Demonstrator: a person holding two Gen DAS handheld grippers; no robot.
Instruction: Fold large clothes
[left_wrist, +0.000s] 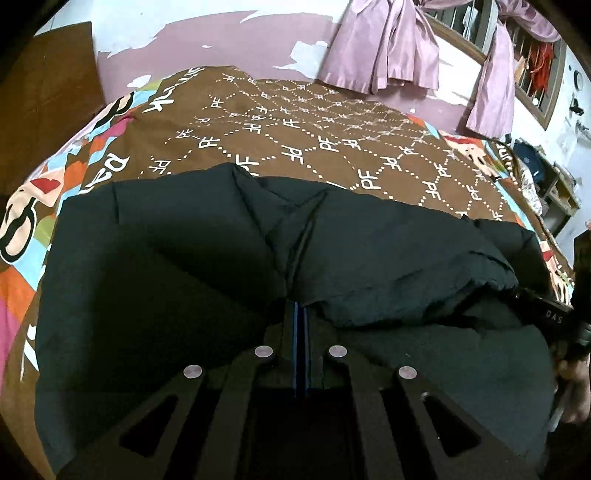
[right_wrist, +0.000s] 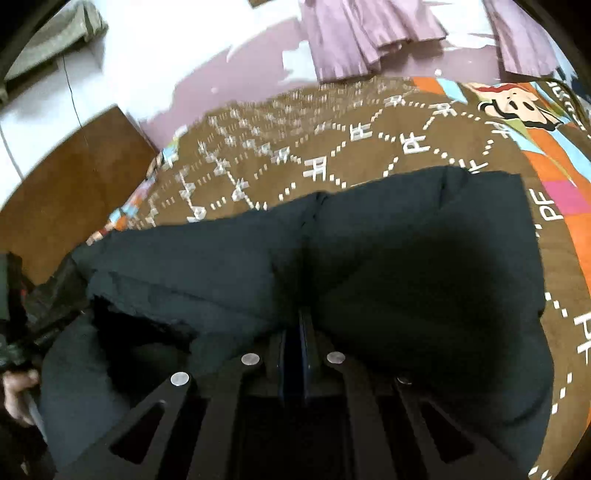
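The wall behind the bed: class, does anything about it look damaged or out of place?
Yes. The pink paint on the wall is peeling in ragged patches, exposing white beneath, above the brown bedspread. The black jacket just looks rumpled, mid-fold.

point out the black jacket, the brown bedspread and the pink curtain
black jacket (left_wrist: 184, 258), left wrist view, on its flat left panel
brown bedspread (left_wrist: 295, 122), left wrist view, on the patterned middle beyond the jacket
pink curtain (left_wrist: 384, 48), left wrist view, on the hanging folds

Hand-held gripper (right_wrist: 295, 325) pinching dark jacket (right_wrist: 406, 266), bedspread (right_wrist: 369, 147)
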